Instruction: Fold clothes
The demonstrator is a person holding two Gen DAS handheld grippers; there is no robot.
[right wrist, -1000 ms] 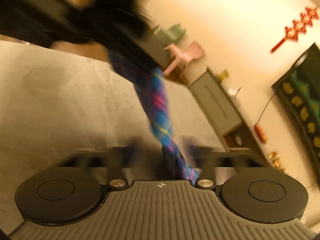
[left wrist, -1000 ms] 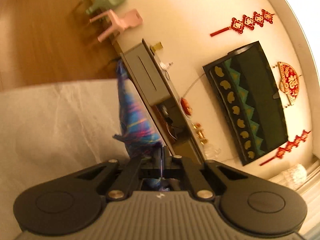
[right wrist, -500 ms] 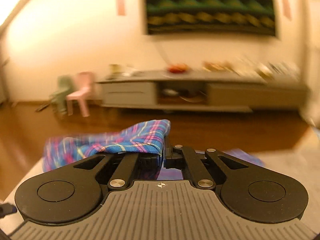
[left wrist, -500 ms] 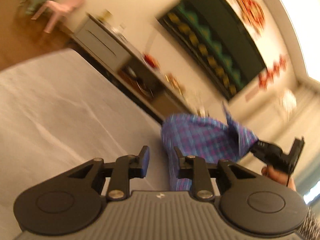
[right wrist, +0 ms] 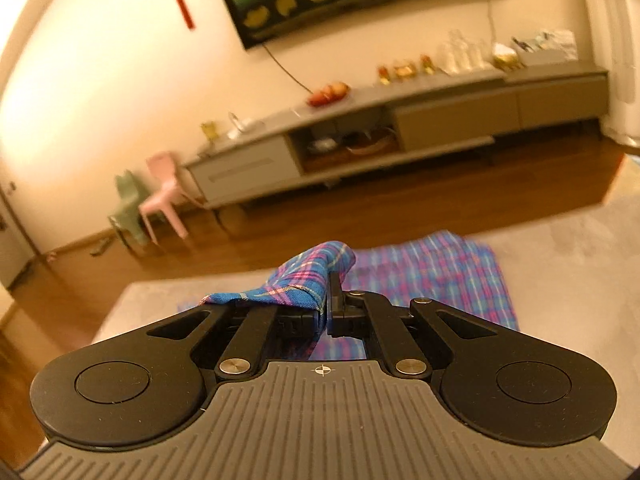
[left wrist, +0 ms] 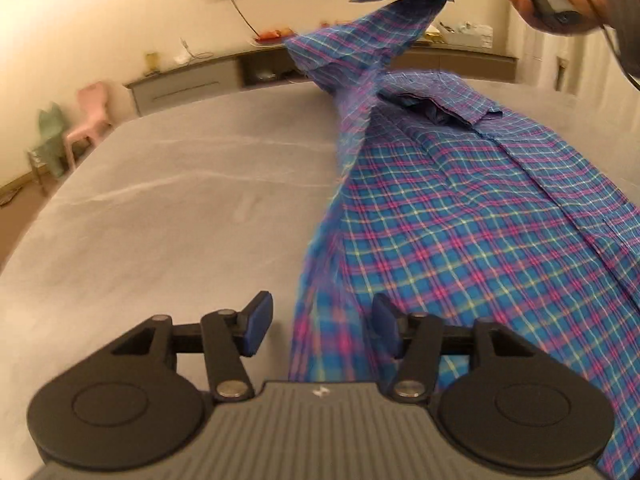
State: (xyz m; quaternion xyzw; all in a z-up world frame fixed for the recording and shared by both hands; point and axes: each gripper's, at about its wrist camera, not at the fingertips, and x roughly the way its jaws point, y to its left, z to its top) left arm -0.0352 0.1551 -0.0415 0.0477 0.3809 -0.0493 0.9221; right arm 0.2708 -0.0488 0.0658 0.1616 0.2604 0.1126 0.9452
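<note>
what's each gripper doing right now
left gripper: open, holding nothing, its jaws on either side of the shirt edge.
right gripper: closed on a raised corner of the shirt.

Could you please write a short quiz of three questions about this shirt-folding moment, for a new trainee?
1. True or false: the left gripper is clamped on the plaid shirt.
2. What does the right gripper hold? A) nothing B) a raised fold of the shirt C) a towel
3. Fill in: most of the shirt lies on the grey ____.

Key:
1. False. Its jaws stand apart, with the shirt's edge in the gap.
2. B. In the left wrist view the cloth rises to it, lifted above the rest.
3. Surface, a cloth-covered one.
</note>
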